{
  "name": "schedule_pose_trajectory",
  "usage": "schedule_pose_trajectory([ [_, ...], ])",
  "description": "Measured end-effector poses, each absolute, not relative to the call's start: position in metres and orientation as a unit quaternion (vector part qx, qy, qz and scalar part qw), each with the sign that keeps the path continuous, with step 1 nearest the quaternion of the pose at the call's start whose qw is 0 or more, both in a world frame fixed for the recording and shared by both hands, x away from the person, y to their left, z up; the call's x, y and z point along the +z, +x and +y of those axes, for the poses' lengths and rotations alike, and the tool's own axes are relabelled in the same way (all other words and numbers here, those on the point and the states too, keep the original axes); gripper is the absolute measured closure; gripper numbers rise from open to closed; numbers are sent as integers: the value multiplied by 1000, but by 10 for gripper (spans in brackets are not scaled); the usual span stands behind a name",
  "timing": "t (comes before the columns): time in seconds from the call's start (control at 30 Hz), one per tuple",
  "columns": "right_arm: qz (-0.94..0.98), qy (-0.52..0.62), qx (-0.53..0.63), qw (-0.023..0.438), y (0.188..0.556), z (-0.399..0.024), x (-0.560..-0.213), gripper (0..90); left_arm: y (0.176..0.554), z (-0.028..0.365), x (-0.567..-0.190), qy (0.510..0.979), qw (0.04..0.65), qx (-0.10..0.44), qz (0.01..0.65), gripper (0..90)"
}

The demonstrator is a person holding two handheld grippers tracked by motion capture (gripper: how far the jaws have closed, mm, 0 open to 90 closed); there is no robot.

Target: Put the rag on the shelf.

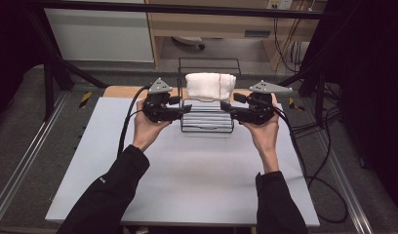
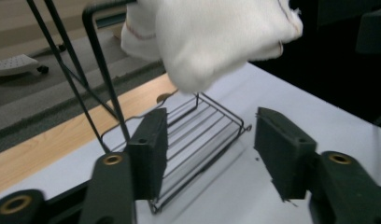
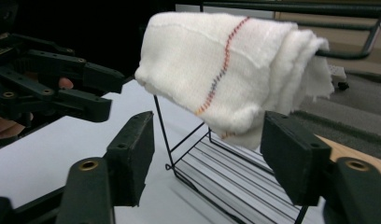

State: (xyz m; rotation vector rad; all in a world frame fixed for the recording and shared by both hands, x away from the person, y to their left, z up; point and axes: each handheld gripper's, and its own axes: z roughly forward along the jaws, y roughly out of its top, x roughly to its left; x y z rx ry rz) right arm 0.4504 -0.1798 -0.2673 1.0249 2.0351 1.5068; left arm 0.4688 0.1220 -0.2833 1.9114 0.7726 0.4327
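A folded white cloth (image 1: 210, 85) with a thin coloured stitch line hangs over the top bar of a black wire rack (image 1: 207, 122) at the far middle of the table. My left gripper (image 1: 180, 107) sits at the rack's left side and my right gripper (image 1: 228, 105) at its right side, fingers pointing inward. In the left gripper view the cloth (image 2: 212, 37) hangs above and beyond the open gripper (image 2: 209, 149), apart from its pads. In the right gripper view the cloth (image 3: 235, 65) hangs just past the open gripper (image 3: 207, 154). Nothing is held by either one.
The rack stands on a pale grey mat (image 1: 187, 185) over a wooden tabletop (image 1: 119, 91). Black cables (image 1: 314, 146) trail off the right side. The left gripper (image 3: 95, 88) appears beyond the rack in the right gripper view. Dark frame posts stand at both far corners.
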Motion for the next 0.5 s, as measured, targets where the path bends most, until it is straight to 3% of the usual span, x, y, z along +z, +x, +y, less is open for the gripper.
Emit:
schedule_pose_trajectory([
  [0.3,729,378,539,186,439,-190,-288,111,446,154,-304,804,467,186,317,227],
  [0.5,737,373,537,172,432,-193,-306,41,432,177,-324,807,452,186,331,115],
])
